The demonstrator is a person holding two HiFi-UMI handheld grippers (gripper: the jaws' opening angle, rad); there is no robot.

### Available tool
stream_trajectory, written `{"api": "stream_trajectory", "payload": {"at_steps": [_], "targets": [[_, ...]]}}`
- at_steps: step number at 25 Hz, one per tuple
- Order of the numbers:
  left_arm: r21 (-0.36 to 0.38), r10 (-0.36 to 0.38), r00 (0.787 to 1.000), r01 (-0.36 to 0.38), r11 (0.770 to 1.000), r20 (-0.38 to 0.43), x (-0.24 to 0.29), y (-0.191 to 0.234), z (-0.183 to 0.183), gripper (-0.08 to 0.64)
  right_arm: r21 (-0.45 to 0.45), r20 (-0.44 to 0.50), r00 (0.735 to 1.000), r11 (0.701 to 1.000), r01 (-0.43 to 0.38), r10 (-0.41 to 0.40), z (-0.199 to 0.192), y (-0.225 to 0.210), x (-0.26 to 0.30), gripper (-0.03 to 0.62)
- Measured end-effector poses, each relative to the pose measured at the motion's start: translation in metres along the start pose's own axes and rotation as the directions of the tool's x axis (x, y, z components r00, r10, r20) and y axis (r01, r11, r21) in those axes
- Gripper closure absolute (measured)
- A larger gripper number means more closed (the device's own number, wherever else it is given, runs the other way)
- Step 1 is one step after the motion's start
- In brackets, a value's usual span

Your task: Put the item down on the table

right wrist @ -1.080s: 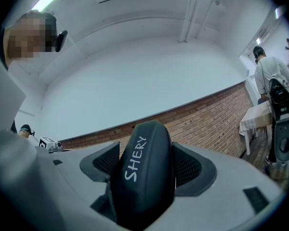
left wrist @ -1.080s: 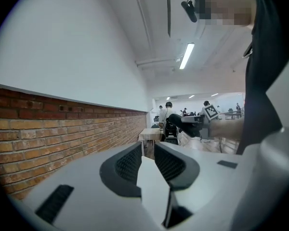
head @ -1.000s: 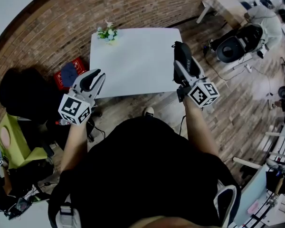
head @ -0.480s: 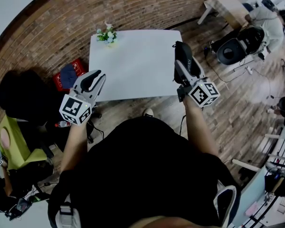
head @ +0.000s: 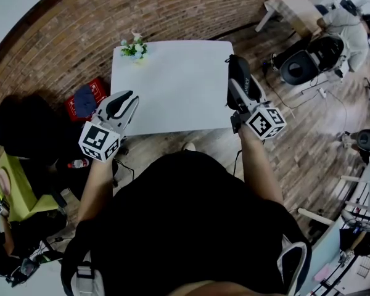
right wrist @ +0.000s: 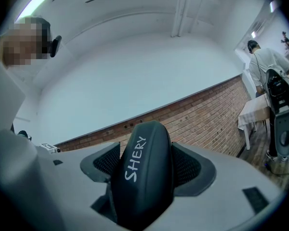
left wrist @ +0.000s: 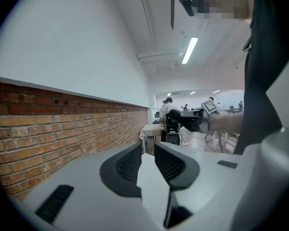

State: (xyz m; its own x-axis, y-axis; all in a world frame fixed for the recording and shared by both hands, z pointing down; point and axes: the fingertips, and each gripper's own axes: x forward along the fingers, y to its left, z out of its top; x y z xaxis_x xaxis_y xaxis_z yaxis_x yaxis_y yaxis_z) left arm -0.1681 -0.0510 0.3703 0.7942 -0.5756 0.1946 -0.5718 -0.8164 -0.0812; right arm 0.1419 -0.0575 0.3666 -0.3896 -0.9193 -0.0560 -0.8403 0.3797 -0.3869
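Right gripper (right wrist: 145,150) clamps a glossy black oval case (right wrist: 142,186) lettered SHERY, at the white rectangular table's (head: 172,85) edge; left gripper's (left wrist: 145,159) jaws stand slightly apart, empty.

There is one white table (head: 172,91) and one bunch of flowers (head: 134,48). There are two grippers, the left gripper (head: 124,97) and the right gripper (head: 236,66). There are two marker cubes, the left cube (head: 98,142) and the right cube (head: 264,122). There is one dark case (right wrist: 144,167), one red crate (head: 102,86) and one small table (head: 290,5). The left gripper view shows one long lamp (left wrist: 189,50). Up close there are two people, the person in black (head: 185,227) and the person in white (head: 351,18). Far back there may be about five more, but they are too small to count.
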Motion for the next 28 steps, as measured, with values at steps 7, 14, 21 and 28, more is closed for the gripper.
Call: {"api": "stream_trajectory", "payload": {"at_steps": [7, 14, 21, 28], "targets": [[-0.011, 0.008, 1.000, -0.008, 1.000, 0.003, 0.027, -0.001, 0.004, 0.472, -0.006, -0.020, 1.000, 1.000, -0.007, 0.007, 0.009, -0.024, 0.006, 0.249], [-0.008, 0.020, 1.000, -0.020, 1.000, -0.006, 0.052, -0.002, 0.008, 0.472, -0.002, -0.025, 1.000, 1.000, -0.018, 0.018, 0.017, -0.050, 0.014, 0.250], [-0.012, 0.037, 0.999, -0.038, 0.999, -0.015, 0.071, -0.004, 0.010, 0.472, -0.009, -0.037, 0.999, 0.999, -0.030, 0.030, 0.023, -0.072, 0.020, 0.252], [-0.013, 0.051, 0.998, -0.051, 0.999, -0.022, 0.088, -0.008, 0.011, 0.472, 0.007, -0.047, 0.998, 0.999, -0.042, 0.043, 0.024, -0.093, 0.023, 0.252]]}}
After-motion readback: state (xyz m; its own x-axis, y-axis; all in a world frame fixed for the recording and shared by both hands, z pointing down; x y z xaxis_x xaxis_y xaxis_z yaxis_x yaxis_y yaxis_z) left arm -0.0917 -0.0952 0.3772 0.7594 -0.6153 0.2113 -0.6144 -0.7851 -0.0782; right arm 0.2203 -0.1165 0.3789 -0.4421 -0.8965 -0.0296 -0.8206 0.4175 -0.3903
